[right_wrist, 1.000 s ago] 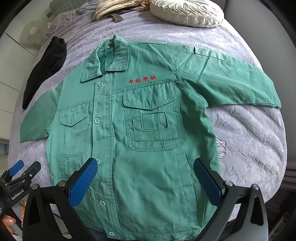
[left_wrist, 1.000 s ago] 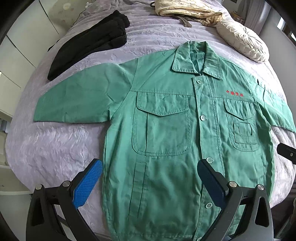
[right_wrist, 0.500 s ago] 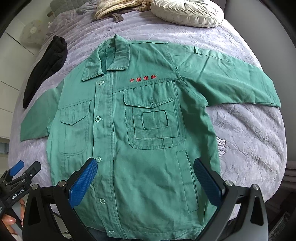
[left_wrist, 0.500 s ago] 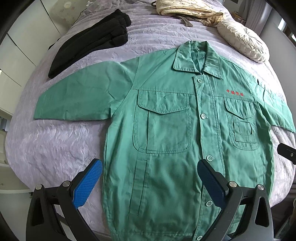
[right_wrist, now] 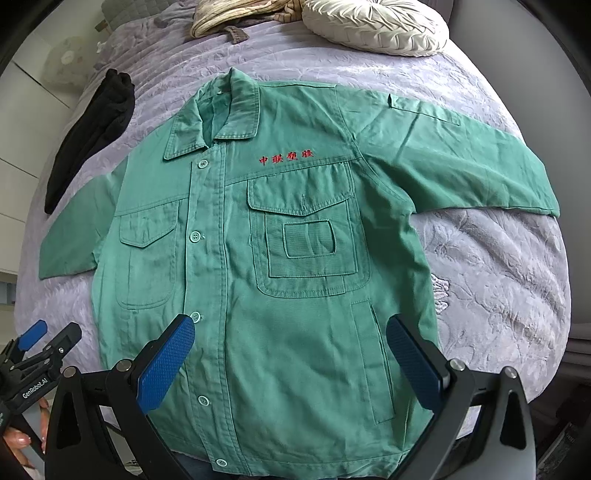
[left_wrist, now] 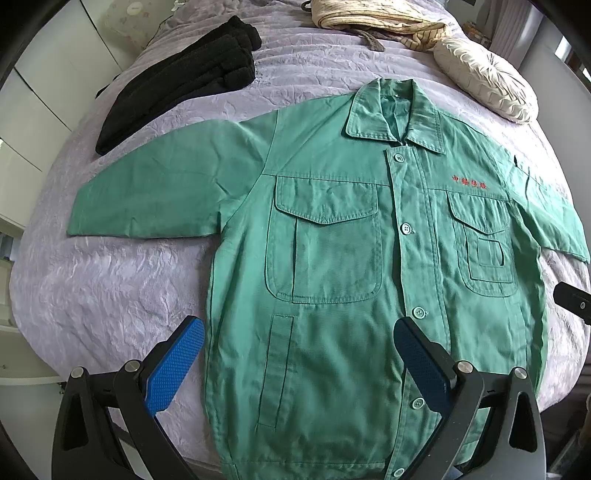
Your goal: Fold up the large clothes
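A green work jacket (left_wrist: 332, 258) lies flat and buttoned on the bed, front up, both sleeves spread out; it also shows in the right wrist view (right_wrist: 288, 266). It has two chest pockets and red embroidered characters (right_wrist: 286, 159). My left gripper (left_wrist: 299, 354) is open and empty, hovering over the jacket's lower left part. My right gripper (right_wrist: 290, 350) is open and empty over the lower right part near the hem. The left gripper also shows at the left edge of the right wrist view (right_wrist: 40, 347).
The bed has a lilac quilted cover (left_wrist: 110, 288). A folded black garment (left_wrist: 184, 77) lies at the far left. A cream round pillow (right_wrist: 376, 26) and a striped beige cloth (left_wrist: 369, 18) lie at the head. White cabinets (left_wrist: 37, 110) stand to the left.
Both grippers have moved slightly forward over the jacket, which sits a little lower in both views. The jacket itself has not moved. Both grippers stay open.
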`<control>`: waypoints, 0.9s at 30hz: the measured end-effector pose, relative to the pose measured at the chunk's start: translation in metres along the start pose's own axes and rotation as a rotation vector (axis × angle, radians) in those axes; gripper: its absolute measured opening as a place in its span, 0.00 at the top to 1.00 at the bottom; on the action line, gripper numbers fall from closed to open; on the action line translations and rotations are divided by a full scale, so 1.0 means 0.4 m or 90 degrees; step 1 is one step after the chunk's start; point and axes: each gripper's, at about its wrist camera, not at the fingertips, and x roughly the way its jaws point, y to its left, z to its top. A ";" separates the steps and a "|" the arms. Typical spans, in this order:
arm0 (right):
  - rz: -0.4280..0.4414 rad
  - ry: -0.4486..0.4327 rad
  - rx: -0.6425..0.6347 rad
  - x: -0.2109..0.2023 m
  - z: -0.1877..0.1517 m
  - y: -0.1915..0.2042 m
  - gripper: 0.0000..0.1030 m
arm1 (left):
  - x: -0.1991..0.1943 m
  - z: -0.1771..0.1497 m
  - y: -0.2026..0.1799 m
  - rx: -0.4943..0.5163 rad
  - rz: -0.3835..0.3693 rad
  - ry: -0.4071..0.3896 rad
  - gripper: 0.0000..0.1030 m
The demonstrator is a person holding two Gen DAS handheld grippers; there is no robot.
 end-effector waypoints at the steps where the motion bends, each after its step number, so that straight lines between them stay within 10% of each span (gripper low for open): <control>1: 0.000 0.000 0.000 0.000 -0.001 0.000 0.00 | 0.000 0.000 0.000 0.000 0.000 0.000 0.00; 27: -0.004 0.004 -0.001 0.006 0.006 -0.003 0.00 | 0.010 0.005 0.004 0.001 0.001 0.004 0.00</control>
